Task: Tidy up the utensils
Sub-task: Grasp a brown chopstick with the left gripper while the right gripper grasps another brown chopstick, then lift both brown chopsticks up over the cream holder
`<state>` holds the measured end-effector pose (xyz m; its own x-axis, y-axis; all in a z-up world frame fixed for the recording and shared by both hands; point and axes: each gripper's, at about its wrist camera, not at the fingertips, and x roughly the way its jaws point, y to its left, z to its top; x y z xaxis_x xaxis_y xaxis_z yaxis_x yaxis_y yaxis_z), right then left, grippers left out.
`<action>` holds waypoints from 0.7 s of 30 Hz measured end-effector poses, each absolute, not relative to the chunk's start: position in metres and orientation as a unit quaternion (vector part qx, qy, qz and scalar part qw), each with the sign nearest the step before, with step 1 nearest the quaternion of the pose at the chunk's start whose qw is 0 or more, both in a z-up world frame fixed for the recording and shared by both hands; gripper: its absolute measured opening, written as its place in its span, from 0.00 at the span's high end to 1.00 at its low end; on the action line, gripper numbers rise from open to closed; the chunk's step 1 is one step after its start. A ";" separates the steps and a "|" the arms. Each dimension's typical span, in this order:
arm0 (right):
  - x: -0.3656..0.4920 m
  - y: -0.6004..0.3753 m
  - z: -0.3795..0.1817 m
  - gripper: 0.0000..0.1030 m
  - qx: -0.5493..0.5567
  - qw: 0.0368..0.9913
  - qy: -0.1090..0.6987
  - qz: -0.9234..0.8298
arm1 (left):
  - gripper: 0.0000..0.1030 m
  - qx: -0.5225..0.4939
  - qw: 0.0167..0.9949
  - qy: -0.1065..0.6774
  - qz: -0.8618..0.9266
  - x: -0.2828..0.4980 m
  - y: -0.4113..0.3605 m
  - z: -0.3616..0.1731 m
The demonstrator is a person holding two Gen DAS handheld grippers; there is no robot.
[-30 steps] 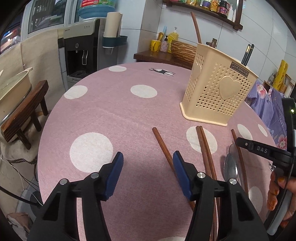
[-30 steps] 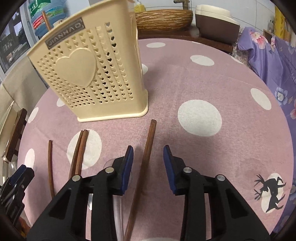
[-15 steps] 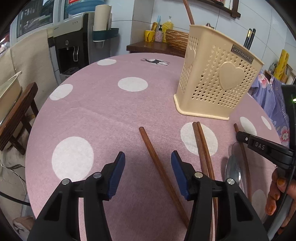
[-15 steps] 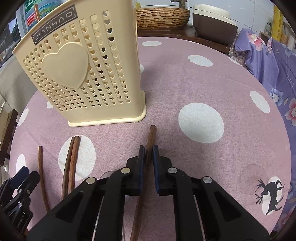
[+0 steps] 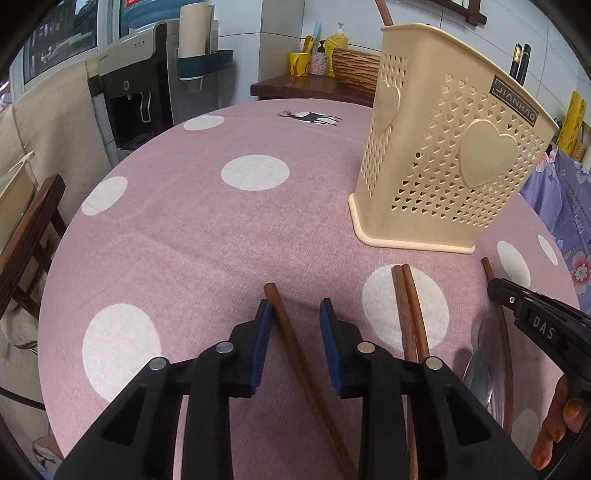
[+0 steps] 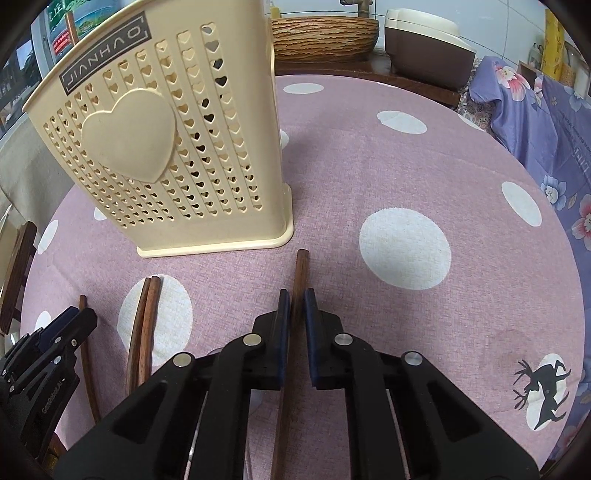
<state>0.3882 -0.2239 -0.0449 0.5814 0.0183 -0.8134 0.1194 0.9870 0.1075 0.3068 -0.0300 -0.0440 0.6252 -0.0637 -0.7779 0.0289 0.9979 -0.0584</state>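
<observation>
Left gripper (image 5: 295, 314): blue-padded fingers (image 5: 263, 332) are narrowing around a brown chopstick (image 5: 291, 332) lying flat on the tabletop (image 5: 207, 229). The left pad looks to be against the stick near its far tip; the right pad stands clear of it, so no full grip is made.

Right gripper (image 6: 294, 306): fingers (image 6: 282, 332) are closed tight on a second chopstick (image 6: 301, 269), which lies on the pink spotted cloth with its tip pointing toward the holder's near corner. In the left wrist view this gripper (image 5: 532, 314) shows at the right edge, a hand (image 5: 557, 417) gripping it.

Between the two grippers, a pair of chopsticks (image 5: 408, 302) lies side by side across a white spot, touching each other. Just right of them a thin single chopstick (image 5: 496, 295) crosses a metal spoon (image 5: 484, 362); the spoon's outline is partly hidden, so its lie is uncertain.

Farther in, the cream utensil holder (image 5: 443, 158) stands upright on the tabletop, toward its far right edge, with a brown stick (image 5: 382, 9) rising from it.
</observation>
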 end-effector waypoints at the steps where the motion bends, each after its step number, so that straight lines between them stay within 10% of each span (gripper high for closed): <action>1: 0.389 -0.224 -0.045 0.92 0.076 0.886 0.456 -0.028 | 0.78 -0.016 0.902 0.431 -0.026 0.307 -0.032 -0.044; 21: 0.376 -0.238 -0.023 0.92 0.115 0.905 0.409 0.013 | 0.90 -0.043 0.913 0.404 -0.045 0.301 -0.028 -0.026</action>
